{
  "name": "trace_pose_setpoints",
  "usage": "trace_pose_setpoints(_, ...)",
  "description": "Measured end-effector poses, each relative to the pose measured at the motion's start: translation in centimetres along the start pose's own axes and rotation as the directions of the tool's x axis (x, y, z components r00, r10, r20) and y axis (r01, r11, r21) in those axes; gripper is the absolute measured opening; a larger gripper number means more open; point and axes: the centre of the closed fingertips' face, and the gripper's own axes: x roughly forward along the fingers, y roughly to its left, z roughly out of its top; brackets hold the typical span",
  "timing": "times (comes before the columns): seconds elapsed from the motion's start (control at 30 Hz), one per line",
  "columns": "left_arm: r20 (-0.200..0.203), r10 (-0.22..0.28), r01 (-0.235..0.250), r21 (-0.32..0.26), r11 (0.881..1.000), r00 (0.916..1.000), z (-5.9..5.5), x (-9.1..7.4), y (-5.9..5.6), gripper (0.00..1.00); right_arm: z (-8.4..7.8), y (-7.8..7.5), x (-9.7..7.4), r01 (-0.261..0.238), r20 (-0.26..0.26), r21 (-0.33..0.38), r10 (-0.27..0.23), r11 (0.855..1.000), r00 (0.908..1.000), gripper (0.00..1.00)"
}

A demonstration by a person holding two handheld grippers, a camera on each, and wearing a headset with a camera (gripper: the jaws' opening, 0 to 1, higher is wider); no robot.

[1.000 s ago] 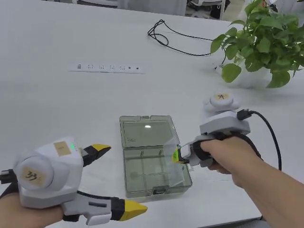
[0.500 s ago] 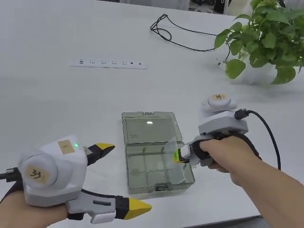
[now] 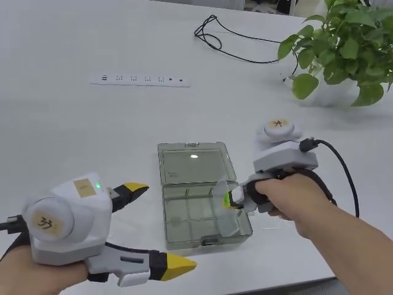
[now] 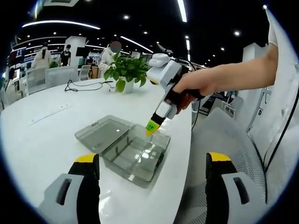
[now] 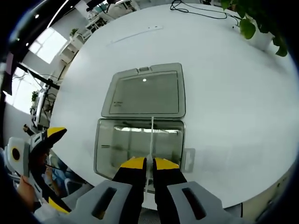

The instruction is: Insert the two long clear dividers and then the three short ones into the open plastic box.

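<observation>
The open plastic box [image 3: 179, 212] lies mid-table, its lid [image 3: 193, 163] folded flat behind the base. Faint clear partitions show inside the base. My right gripper [image 3: 228, 200] is shut on a clear divider [image 5: 151, 135]. It holds the divider upright over the right part of the base [image 5: 121, 140], running from the front wall toward the hinge. The divider's lower edge seems to be inside the base. My left gripper [image 3: 156, 227] is open and holds nothing, low at the front left, apart from the box [image 4: 124, 144]. In the left gripper view the right gripper [image 4: 152, 127] points down into the box.
A white power strip [image 3: 138, 80] lies at the back. A black cable [image 3: 227, 43] and a potted plant [image 3: 341, 43] are at the back right. A round white device [image 3: 277, 128] sits behind the right hand. A small clear piece [image 5: 188, 159] lies right of the box.
The right gripper still holds the divider over the box's right part and has barely moved. The left gripper stays open at the front left.
</observation>
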Motion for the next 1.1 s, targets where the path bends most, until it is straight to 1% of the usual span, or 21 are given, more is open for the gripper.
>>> trace_pose_setpoints(0.2,-0.001,0.002,-0.002,-0.001,1.0,1.0,-0.1,0.0,-0.1,0.96,0.0,0.1,0.3,0.009,-0.005,-0.029,-0.009,1.0,1.0,0.07)
trace_pose_setpoints(0.27,-0.003,0.002,-0.002,-0.003,1.0,1.0,-0.1,0.0,-0.1,0.96,0.0,0.2,0.4,0.007,-0.004,-0.03,-0.007,1.0,1.0,0.07)
trace_pose_setpoints(0.4,-0.004,0.007,-0.007,-0.005,1.0,1.0,-0.2,0.0,0.0,0.96,-0.2,0.1,0.9,0.009,-0.006,-0.053,-0.009,0.999,0.9999,0.07)
trace_pose_setpoints(0.5,-0.01,0.011,-0.011,-0.003,1.0,0.9999,-0.3,0.0,0.0,0.97,-0.2,0.0,1.2,0.005,-0.006,-0.052,-0.005,0.999,1.0,0.07)
trace_pose_setpoints(0.57,-0.011,0.011,-0.011,-0.006,1.0,0.9999,-0.4,0.0,0.0,0.96,-0.2,-0.1,1.2,0.006,-0.003,-0.031,-0.006,0.999,1.0,0.07)
trace_pose_setpoints(0.63,-0.009,0.012,-0.012,-0.006,1.0,0.9999,-0.3,0.0,0.0,0.96,-0.2,0.0,1.1,0.02,-0.001,-0.027,-0.02,0.999,0.9998,0.06)
trace_pose_setpoints(0.8,-0.003,0.013,-0.013,-0.012,1.0,0.9999,-0.2,0.0,-0.1,0.96,-0.2,0.3,1.2,0.061,0.01,-0.055,-0.061,0.997,0.9981,0.06)
trace_pose_setpoints(0.93,-0.004,0.006,-0.006,-0.011,1.0,1.0,-0.3,0.1,-0.2,0.96,-0.1,0.3,1.2,0.089,0.042,-0.078,-0.086,0.993,0.9954,0.06)
trace_pose_setpoints(1.0,-0.002,0.003,-0.003,-0.012,1.0,1.0,-0.3,0.1,-0.1,0.95,-0.2,0.5,1.1,0.112,0.061,-0.107,-0.105,0.988,0.9925,0.06)
trace_pose_setpoints(1.1,-0.002,0.002,-0.002,-0.011,1.0,1.0,-0.3,0.1,-0.1,0.95,-0.2,0.5,1.3,0.129,0.078,-0.128,-0.119,0.983,0.9898,0.06)
